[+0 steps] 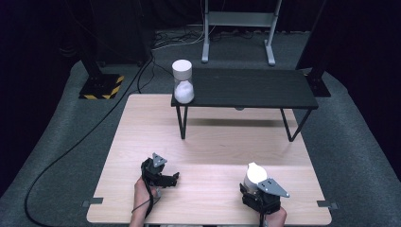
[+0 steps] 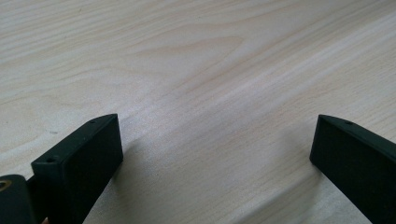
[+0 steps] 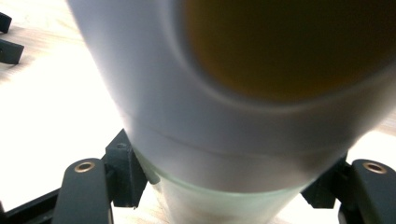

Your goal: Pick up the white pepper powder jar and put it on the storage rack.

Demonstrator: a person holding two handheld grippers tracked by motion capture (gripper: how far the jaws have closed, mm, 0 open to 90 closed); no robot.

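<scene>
The right gripper (image 1: 254, 182) sits at the near edge of the table (image 1: 208, 137), closest to the high view, and its jaws are clamped on a white-capped jar (image 1: 253, 173). In the right gripper view the jar (image 3: 233, 93) stands between the two black jaws, pressed on both sides at its clear lower part, with the white cap tilted toward the lens. The hand (image 1: 274, 217) behind this gripper comes up from the table's near edge, wrist low, with the gripper pointing away from the person. Left of the held jar, well apart from it, the left gripper (image 1: 168, 177) rests low over the wood with jaws spread wide and nothing between them. A second jar (image 1: 183, 81) stands upright on the left end of a black shelf (image 1: 246, 87) beyond the held jar.
</scene>
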